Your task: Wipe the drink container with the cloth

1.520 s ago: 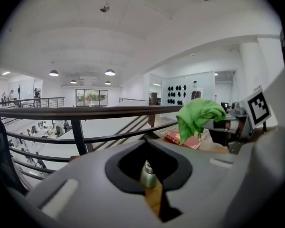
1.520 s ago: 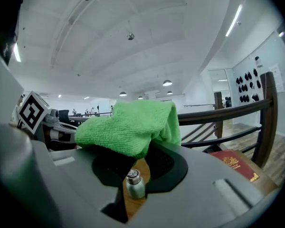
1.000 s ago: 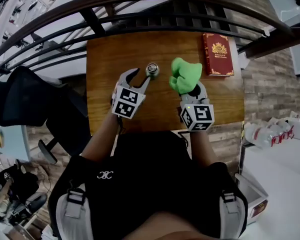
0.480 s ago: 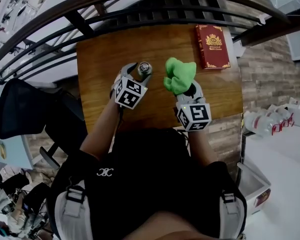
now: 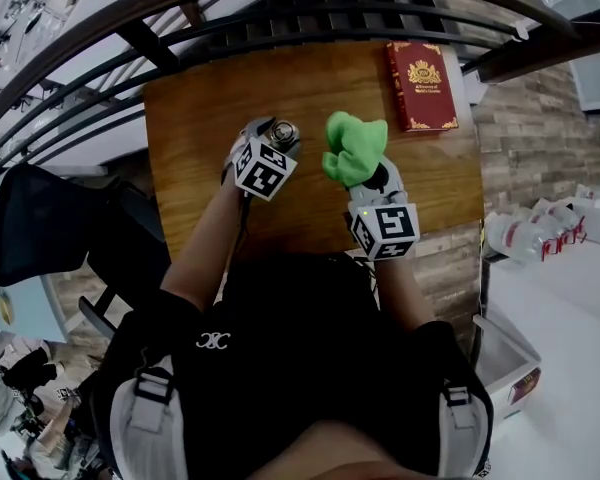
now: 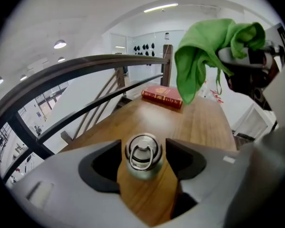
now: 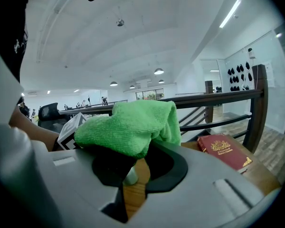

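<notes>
Your torso: a black shirt (image 5: 300, 348) fills the near foreground of the head view, and both of your forearms reach out over the table edge.
Your right gripper (image 7: 135, 165): it is clenched on a crumpled green microfibre cloth (image 7: 128, 125), which bunches over the jaws and hangs raised above the tabletop.
Your left gripper (image 6: 143, 148): its jaws are opening, one on each side of the small silver metal drink container (image 6: 142, 163), with a gap showing between each pad and the container's wall, so nothing is gripped.
Drink container: it stands upright on the table between your left gripper's jaws, its round lid with a ring handle facing up, just to the left of the cloth.
Table: a brown wooden tabletop (image 5: 210, 118) carries the container and stretches ahead of both grippers.
Book: a closed red hardcover book with gold print (image 5: 420, 83) lies flat at the table's far right corner, well apart from the container.
Railing: a dark curved metal railing (image 6: 85, 63) runs along the far edge of the table.
</notes>
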A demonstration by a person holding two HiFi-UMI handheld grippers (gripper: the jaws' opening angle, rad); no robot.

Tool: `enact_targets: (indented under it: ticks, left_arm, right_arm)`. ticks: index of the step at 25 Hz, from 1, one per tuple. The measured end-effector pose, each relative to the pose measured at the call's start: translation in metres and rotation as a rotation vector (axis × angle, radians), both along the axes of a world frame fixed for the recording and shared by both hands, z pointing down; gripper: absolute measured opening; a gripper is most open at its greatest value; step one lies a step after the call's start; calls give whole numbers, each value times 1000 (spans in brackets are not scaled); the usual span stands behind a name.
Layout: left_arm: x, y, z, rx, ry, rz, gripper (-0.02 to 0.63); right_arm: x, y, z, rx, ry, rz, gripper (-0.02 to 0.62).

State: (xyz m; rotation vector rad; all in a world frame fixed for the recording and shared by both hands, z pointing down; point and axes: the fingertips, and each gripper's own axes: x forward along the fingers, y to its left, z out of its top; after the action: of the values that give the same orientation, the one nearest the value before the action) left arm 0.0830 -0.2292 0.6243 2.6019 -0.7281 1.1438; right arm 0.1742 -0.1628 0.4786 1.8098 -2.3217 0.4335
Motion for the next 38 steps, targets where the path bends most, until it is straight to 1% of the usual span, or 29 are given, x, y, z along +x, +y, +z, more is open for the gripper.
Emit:
enact_targets:
  ticks: [2,8,11,16,23,30,36,38]
  left_arm:
    - [3,-2,4,-11,1,-3,318]
    - [2,-8,5,-60,63,-62,319]
    - [1,-6,7,-65,68,-58,314]
    - [-1,-1,5,-45,81,-48,314]
    - [-12,7,6,-4,104,-49,313]
    - [-23,16,10,-5,110,-57,313]
    - [-34,19,9,-13,155,-91,313]
    - [-37,21,7,-8,162,-91,313]
  right_arm:
    - [1,1,2,-8,2,2,58]
    - [-1,4,-1,-10,9,3,58]
    - [0,5,-2,-15,11,4,58]
    - [-4,4,-2,-17,11,-4,58]
    - [-18,-2,-2,-11,6,-41,58]
    - [-38,-11,5,-17,13,-119,58]
    - [-71,-15,19,-66,10,-265,58]
    - [-79,-17,27,-86,13,-299,58]
